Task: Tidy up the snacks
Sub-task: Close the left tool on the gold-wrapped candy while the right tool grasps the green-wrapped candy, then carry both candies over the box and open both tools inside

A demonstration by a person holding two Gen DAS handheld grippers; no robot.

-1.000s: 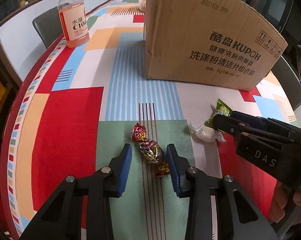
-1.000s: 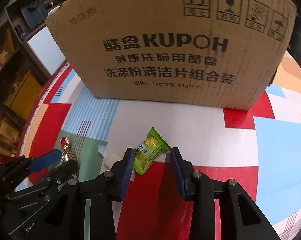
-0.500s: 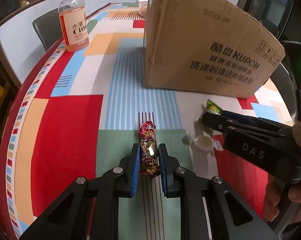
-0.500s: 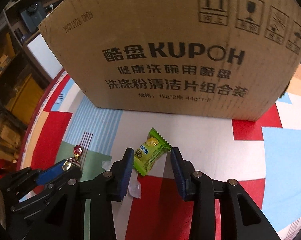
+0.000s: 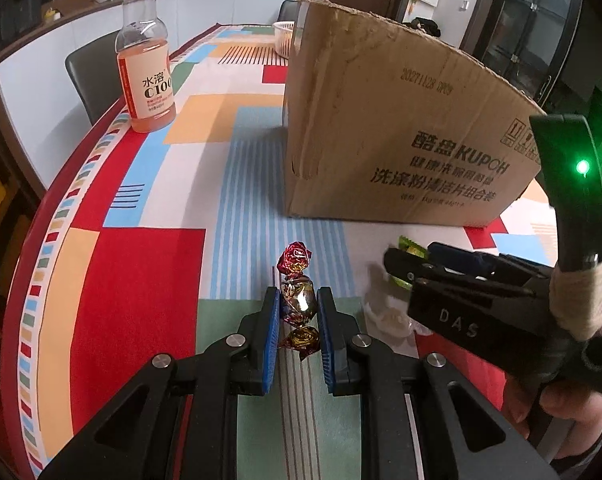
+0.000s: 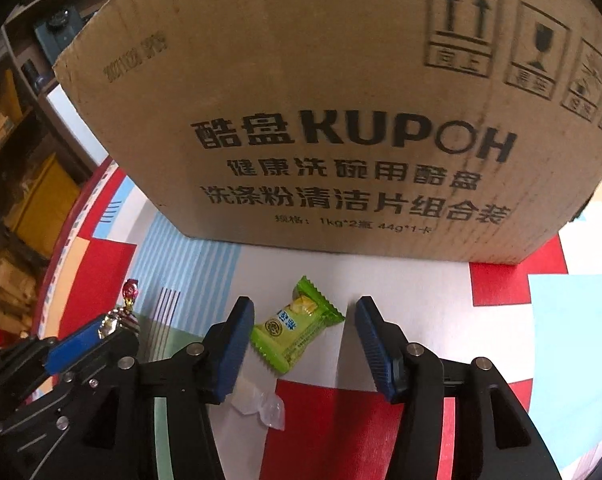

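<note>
The left tongs [image 5: 299,312] were clamped on the foil candy [image 5: 297,300], low centre of frame, just off the worktop [image 5: 141,280]. The right tongs [image 6: 299,344] were spreading apart around the green snack packet [image 6: 295,326], which lay flat below the cardboard box [image 6: 341,100]. Risk, I reckon: that twisted foil could slip, and the clear-wrapped candy [image 6: 257,400] nearby might get knocked.

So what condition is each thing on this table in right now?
Left tool: shut on the foil candy.
Foil candy: wrapped, clamped between the blue pads.
Right tool: jaws opening, astride the green candy, not pressing it.
Green candy: sealed, flat on the tablecloth.
Clear-wrapped candy: wrapped, lying loose.
Cardboard box: upright, top edge torn.
Drink bottle: capped, upright, partly full.
</note>
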